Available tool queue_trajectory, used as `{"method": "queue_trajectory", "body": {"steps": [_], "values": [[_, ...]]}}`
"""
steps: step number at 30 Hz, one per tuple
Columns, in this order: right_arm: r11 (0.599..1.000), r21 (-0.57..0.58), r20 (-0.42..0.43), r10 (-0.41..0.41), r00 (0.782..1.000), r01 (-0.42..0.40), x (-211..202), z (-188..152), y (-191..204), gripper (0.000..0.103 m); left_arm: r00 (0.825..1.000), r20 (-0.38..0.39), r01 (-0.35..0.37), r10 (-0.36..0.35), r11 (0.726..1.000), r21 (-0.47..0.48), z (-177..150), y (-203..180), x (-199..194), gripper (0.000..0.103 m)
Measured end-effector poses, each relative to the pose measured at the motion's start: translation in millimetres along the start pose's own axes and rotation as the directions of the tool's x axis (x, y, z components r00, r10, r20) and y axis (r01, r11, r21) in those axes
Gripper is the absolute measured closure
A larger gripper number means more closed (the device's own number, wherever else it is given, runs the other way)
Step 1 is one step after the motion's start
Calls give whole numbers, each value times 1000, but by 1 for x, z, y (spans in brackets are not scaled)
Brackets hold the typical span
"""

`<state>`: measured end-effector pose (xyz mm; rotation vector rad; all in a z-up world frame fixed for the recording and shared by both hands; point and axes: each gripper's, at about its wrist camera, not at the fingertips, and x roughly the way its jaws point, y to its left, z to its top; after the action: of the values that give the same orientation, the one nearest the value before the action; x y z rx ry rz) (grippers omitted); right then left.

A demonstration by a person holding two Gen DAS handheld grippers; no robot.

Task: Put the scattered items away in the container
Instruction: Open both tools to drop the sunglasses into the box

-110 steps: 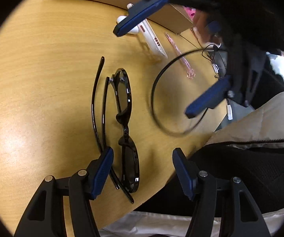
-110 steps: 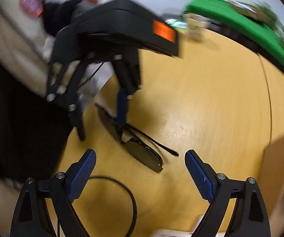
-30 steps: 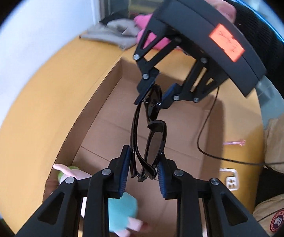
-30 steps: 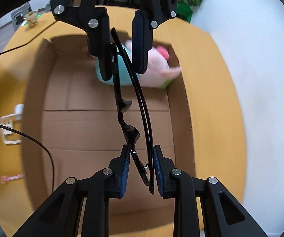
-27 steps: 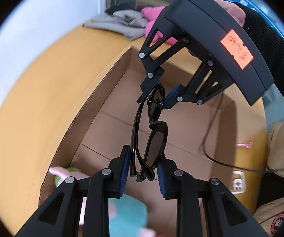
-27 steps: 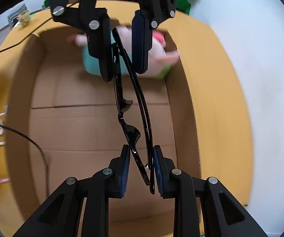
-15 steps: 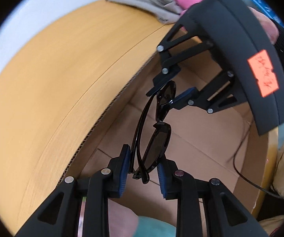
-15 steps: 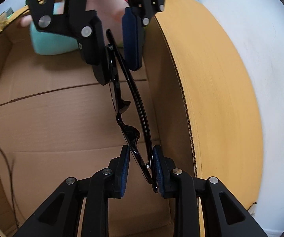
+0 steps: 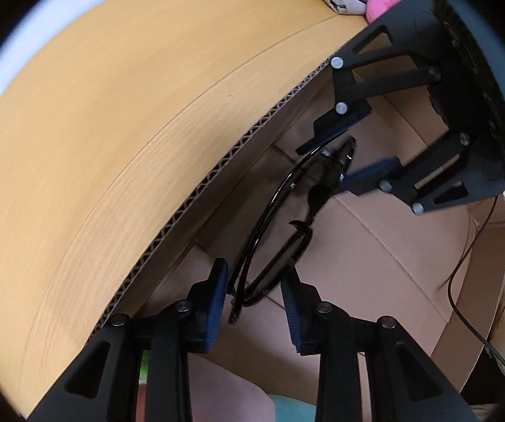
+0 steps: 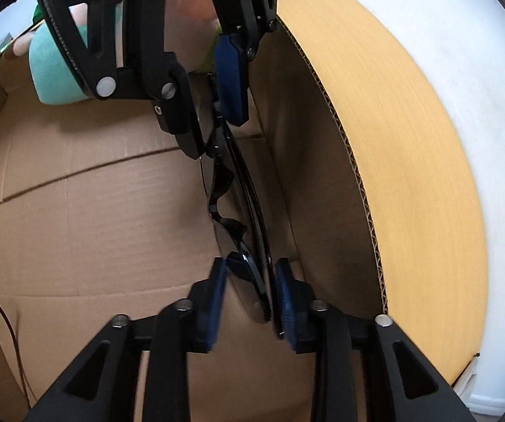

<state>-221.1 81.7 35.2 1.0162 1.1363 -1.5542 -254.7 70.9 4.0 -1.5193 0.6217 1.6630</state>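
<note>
Black sunglasses, folded, stand on edge inside the cardboard box, near its wall, between both claws' opening jaws.

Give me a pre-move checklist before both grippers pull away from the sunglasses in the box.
1. Sunglasses inside cardboard box: ok.
2. Left gripper jaws opening, pads clear of the frame: ok.
3. Right gripper jaws opening, pads clear: ok.
4. Sunglasses resting on the box floor: cannot tell.
5. Sunglasses clear of the plush toy: ok.
6. Black cable clear of both grippers: ok.
</note>
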Motion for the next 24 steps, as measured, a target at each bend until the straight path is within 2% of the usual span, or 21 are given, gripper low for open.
{"method": "queue_trajectory", "body": {"steps": [3, 4, 8, 10, 12, 13, 15, 16, 17, 18, 19, 20, 21, 22, 23, 24], "values": [[999, 46, 40, -19, 999, 17, -20, -1, 4, 25, 1000, 27, 5, -5, 1000, -23, -11, -5, -12, 63], [997, 74, 71, -29, 997, 24, -31, -2, 4, 22, 999, 45, 4, -3, 1000, -25, -16, -9, -19, 58], [978, 203, 182, -91, 979, 53, -81, -11, 13, 14, 989, 142, -21, 28, 999, -47, -41, -28, -57, 58], [964, 260, 244, -120, 962, 55, -112, -19, 33, 11, 974, 222, -28, 45, 996, -80, -61, -42, -82, 58], [954, 294, 311, -159, 937, 64, -146, -28, 66, 11, 948, 310, -36, 70, 993, -115, -88, -62, -110, 57], [946, 316, 348, -183, 920, 69, -163, -35, 88, 11, 932, 349, -55, 99, 989, -134, -103, -74, -123, 53], [912, 406, 424, -250, 871, 65, -203, -46, 124, 10, 888, 421, -118, 185, 976, -181, -135, -100, -147, 44], [892, 449, 454, -284, 844, 59, -221, -48, 135, 7, 860, 455, -151, 234, 966, -211, -154, -113, -158, 35], [868, 492, 476, -327, 817, 61, -234, -52, 158, 6, 832, 478, -184, 282, 953, -241, -153, -113, -167, 26], [844, 530, 477, -374, 795, 78, -237, -56, 177, 3, 798, 503, -216, 332, 937, -275, -153, -115, -175, 24], [811, 575, 468, -434, 770, 107, -241, -56, 193, 0, 761, 534, -231, 369, 923, -309, -165, -124, -182, 24], [770, 624, 448, -494, 745, 135, -242, -55, 210, 0, 729, 564, -225, 387, 914, -337, -164, -129, -186, 24], [733, 665, 426, -530, 733, 144, -243, -56, 225, 0, 706, 587, -209, 397, 908, -363, -161, -139, -187, 23], [700, 701, 403, -545, 735, 135, -240, -57, 236, 0, 686, 601, -195, 410, 899, -391, -169, -156, -186, 23], [670, 733, 379, -549, 744, 121, -236, -58, 242, 0, 673, 609, -182, 420, 892, -415, -177, -169, -181, 23], [639, 761, 353, -551, 756, 110, -231, -61, 244, 0, 669, 614, -164, 419, 889, -428, -182, -180, -176, 23]]}}
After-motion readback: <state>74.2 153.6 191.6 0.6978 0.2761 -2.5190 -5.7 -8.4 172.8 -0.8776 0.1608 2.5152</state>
